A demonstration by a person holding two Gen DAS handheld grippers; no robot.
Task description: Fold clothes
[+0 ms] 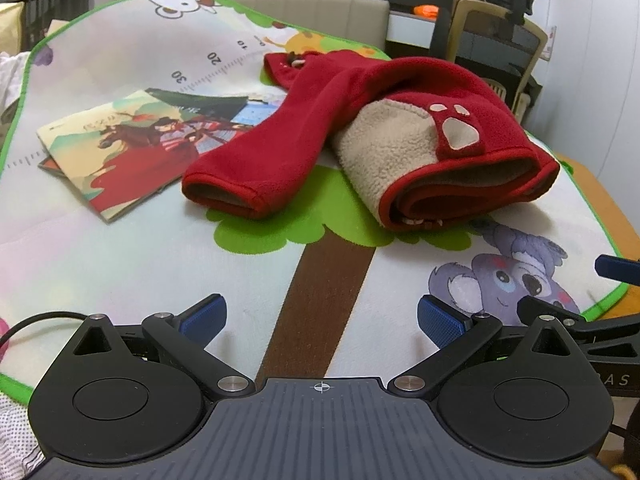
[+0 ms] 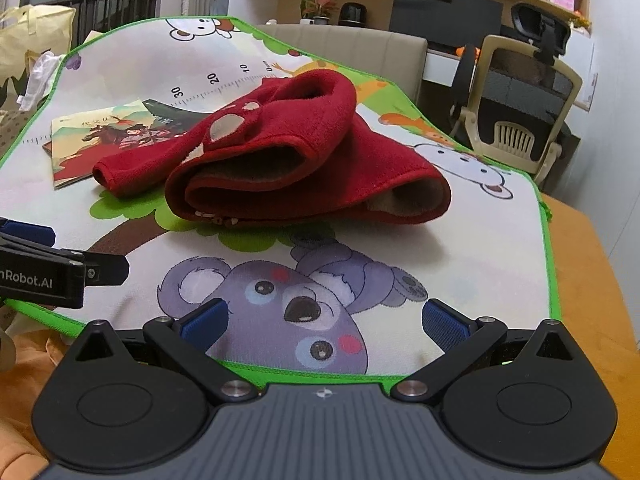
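Observation:
A small red fleece jacket (image 1: 400,92) with a beige lining and paw patches lies bunched and partly folded on the cartoon play mat (image 1: 120,248). One sleeve (image 1: 248,160) stretches toward the left. My left gripper (image 1: 322,322) hovers open over the mat's brown tree trunk, well short of the jacket, with nothing between its blue pads. In the right wrist view the jacket (image 2: 304,152) lies ahead, its hem opening facing me. My right gripper (image 2: 324,326) stands open above the koala print near the mat's front edge. The left gripper (image 2: 60,268) shows at that view's left edge.
A picture book (image 1: 132,148) lies on the mat left of the jacket, partly under the sleeve. The mat covers an orange table (image 2: 592,280). An office chair (image 2: 524,112) stands beyond the right side. White cloth (image 1: 16,432) sits at the lower left.

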